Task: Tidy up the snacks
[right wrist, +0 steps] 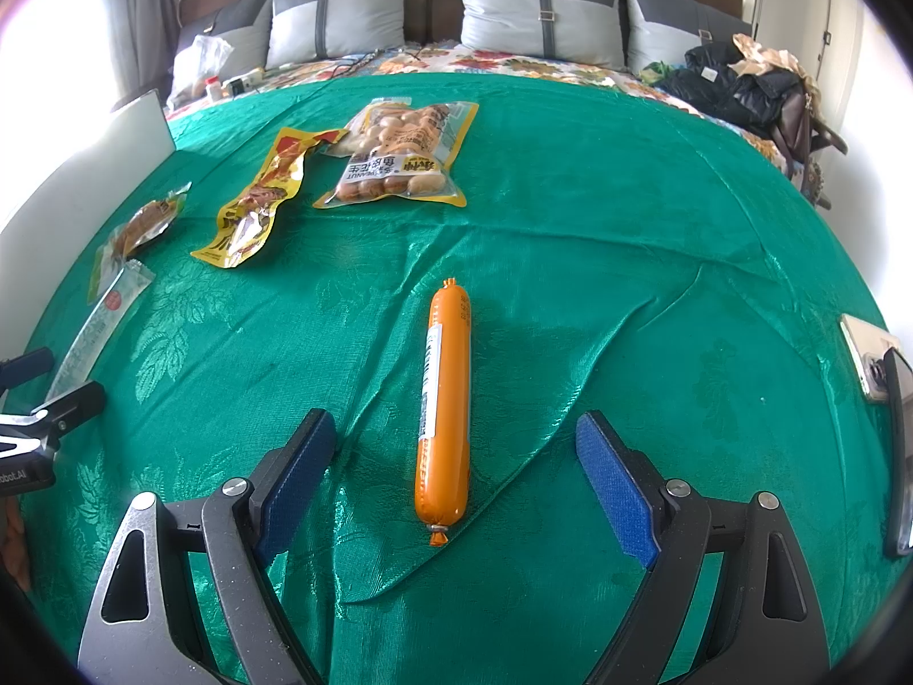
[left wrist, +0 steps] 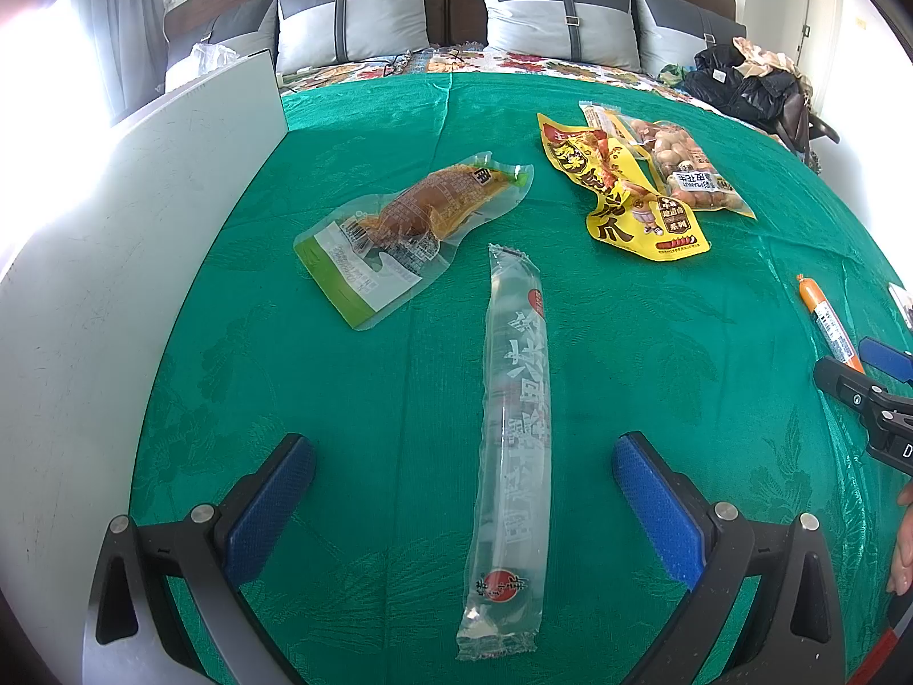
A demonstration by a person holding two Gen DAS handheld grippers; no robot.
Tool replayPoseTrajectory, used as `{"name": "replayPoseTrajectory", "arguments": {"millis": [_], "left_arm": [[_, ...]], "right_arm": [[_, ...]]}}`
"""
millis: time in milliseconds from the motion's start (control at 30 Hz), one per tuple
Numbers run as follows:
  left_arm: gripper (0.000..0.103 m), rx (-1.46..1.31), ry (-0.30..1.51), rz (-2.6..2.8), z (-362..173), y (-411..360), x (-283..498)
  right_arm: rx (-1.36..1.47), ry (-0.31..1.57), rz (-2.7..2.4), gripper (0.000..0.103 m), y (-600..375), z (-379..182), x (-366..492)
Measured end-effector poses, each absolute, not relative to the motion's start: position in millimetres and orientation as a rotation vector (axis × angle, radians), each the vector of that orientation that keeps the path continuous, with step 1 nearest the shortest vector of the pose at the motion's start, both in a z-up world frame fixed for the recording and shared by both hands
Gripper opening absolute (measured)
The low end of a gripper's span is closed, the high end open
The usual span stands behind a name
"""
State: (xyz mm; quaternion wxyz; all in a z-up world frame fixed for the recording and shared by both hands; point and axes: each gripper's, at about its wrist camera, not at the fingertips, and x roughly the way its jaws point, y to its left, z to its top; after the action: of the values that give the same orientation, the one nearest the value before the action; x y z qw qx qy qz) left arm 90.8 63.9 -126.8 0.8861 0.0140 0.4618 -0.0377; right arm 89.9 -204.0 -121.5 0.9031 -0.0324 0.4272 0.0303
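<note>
My left gripper (left wrist: 463, 445) is open, its blue pads either side of a long clear snack packet (left wrist: 513, 445) lying on the green cloth. A clear packet with a brown snack (left wrist: 416, 217), a yellow packet (left wrist: 622, 194) and a peanut packet (left wrist: 685, 165) lie beyond. My right gripper (right wrist: 456, 434) is open around an orange sausage stick (right wrist: 445, 405) lying on the cloth. The same yellow packet (right wrist: 262, 200), peanut packet (right wrist: 399, 154) and clear packet (right wrist: 97, 331) show in the right wrist view. The right gripper's fingers (left wrist: 844, 382) show at the left view's right edge.
A white board (left wrist: 142, 217) stands along the left edge of the green cloth (left wrist: 354, 377). Grey pillows (left wrist: 354, 17) line the headboard. Dark clothes (left wrist: 747, 85) are piled at the far right. A phone-like object (right wrist: 867, 354) lies at the right edge.
</note>
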Motion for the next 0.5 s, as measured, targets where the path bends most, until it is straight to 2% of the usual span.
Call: {"name": "replayPoseTrajectory", "arguments": {"millis": [367,500], "left_arm": [[0.103,0.028,0.962,-0.080,-126.5,63.8,90.4],[0.103,0.070,1.049,-0.167,-123.3,67.0,98.8]], "right_arm": [[-0.070,0.880,0.063,0.088,-203.8,-121.5,89.1],[-0.064,0.904,0.096,0.092,-206.5,-122.5,94.7]]}}
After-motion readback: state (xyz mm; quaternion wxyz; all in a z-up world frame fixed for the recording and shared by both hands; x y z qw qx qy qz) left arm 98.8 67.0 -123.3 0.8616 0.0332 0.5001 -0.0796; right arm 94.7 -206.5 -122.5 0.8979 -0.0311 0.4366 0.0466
